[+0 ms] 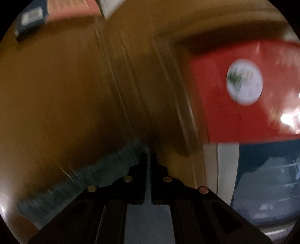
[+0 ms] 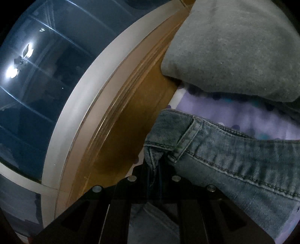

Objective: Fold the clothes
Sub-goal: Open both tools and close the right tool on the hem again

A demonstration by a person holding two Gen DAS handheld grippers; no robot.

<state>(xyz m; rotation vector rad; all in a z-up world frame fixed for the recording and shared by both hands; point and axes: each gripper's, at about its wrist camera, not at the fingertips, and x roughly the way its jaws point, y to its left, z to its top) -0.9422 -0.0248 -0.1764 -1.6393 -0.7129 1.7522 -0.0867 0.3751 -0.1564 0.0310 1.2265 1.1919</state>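
Note:
The blue jeans (image 2: 234,159) lie on a purple dotted cloth (image 2: 249,120) in the right wrist view. My right gripper (image 2: 155,169) is shut on a corner of the jeans at the waistband. In the blurred left wrist view my left gripper (image 1: 149,159) is shut on a hem edge of the jeans (image 1: 78,182), which trails to the lower left over the brown table (image 1: 56,93).
A folded grey garment (image 2: 234,52) lies above the jeans. A blue-tinted glass surface (image 2: 37,84) with a white frame (image 2: 75,112) is on the left. A red box (image 1: 243,90), a pink book (image 1: 73,9) and a water jug (image 1: 266,187) surround the table.

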